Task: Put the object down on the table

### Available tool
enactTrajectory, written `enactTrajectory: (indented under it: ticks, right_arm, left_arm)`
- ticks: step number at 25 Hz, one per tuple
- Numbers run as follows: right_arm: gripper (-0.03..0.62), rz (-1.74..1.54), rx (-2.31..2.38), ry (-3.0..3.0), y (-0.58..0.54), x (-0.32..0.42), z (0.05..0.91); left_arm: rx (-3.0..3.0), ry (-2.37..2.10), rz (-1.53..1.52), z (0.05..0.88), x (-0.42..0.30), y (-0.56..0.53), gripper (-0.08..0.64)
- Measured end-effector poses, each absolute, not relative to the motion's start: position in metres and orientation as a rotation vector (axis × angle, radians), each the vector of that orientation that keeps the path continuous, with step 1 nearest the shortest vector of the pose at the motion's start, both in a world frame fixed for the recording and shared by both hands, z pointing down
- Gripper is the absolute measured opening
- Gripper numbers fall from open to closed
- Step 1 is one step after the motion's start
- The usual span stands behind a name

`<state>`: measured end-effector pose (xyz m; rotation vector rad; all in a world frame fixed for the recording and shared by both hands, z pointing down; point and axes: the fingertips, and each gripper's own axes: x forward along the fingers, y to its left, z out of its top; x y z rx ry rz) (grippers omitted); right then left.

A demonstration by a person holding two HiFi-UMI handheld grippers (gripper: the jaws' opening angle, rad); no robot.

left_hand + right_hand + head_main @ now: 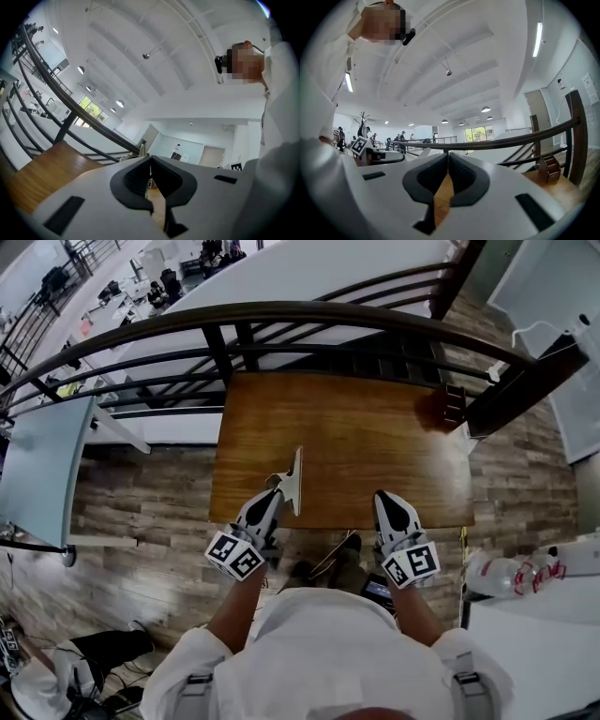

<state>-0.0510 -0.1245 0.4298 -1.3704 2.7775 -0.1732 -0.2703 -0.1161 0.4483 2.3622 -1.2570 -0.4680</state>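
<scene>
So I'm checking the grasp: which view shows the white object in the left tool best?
Head view: the white object juts clearly from the left tool over the table. The left gripper view shows only its edge between shut jaws; the right gripper view shows nothing clear of it.
</scene>
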Motion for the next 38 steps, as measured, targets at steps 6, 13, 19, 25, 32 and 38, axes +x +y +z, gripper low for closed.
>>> enactTrajectory:
  ticks: [6, 13, 19, 25, 32, 38]
  right_arm:
    - [0.028, -0.175, -1.278, 2.767, -0.17, -0.027, 0.428]
    - [0.028, -0.123, -1.22, 2.763, -0.237, 0.037, 0.411]
    - [0.028, -0.147, -1.21, 2.732, -0.291, 0.093, 0.415]
    - [0.028, -0.192, -1.238, 2.685, -0.321, 0.126, 0.433]
    - [0.028, -0.322, -1.307, 2.672, -0.392, 0.144, 0.48]
    - [0.028, -0.356, -1.432, 2.694, -0.375, 0.133, 0.507]
  left_arm:
    - [2.353, -1.35, -0.447, 0.431, -0.254, -0.147, 0.02]
    - [2.326, -1.43, -0.416, 0.407, -0.204, -0.21, 0.018]
    - [2.351, -1.434, -0.352, 0.395, -0.151, -0.262, 0.018]
    - [2.321, -1.426, -0.243, 0.411, -0.132, -0.29, 0.018]
    - [2.181, -1.349, -0.147, 0.467, -0.135, -0.375, 0.018]
    - [2.093, -1.22, -0.267, 0.523, -0.162, -0.407, 0.018]
